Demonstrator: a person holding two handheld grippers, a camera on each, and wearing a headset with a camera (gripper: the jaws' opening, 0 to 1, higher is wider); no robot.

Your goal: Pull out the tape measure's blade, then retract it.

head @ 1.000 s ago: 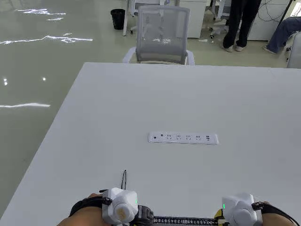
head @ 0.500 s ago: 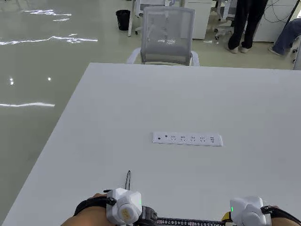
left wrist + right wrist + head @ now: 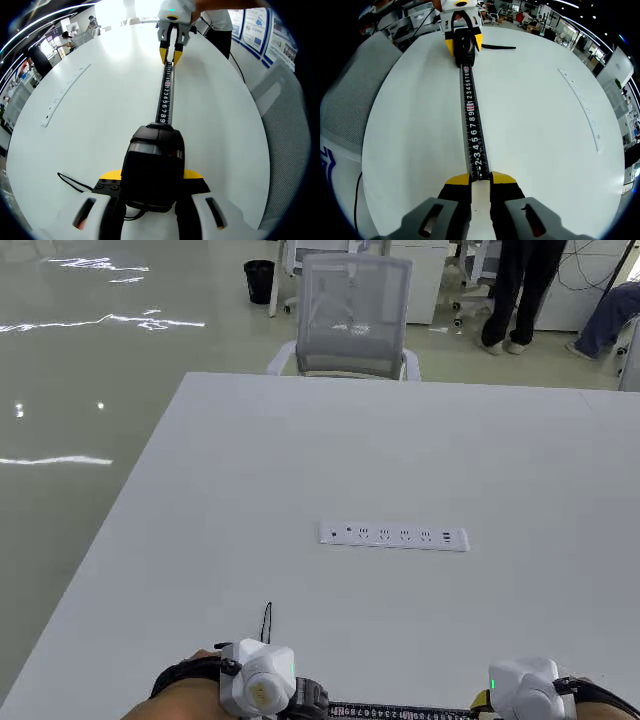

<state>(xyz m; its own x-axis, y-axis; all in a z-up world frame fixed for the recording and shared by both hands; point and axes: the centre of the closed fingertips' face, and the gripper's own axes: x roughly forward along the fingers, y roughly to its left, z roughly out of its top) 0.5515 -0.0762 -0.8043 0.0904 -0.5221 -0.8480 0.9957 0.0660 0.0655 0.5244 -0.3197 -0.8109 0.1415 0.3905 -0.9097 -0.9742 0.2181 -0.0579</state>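
The tape measure's black case (image 3: 152, 150) is clamped between the jaws of the left gripper (image 3: 151, 175), which press against its two sides. Its blade (image 3: 472, 125) lies extended, numbers up, on the white table (image 3: 300, 460), reaching the right gripper (image 3: 480, 179), whose yellow-tipped jaws pinch nearly together on the blade's end. All this sits on the person's side of the power strip (image 3: 393, 536), well apart from it, with the blade roughly parallel to the strip. A thin black cord (image 3: 266, 620) lies near the case, toward the strip.
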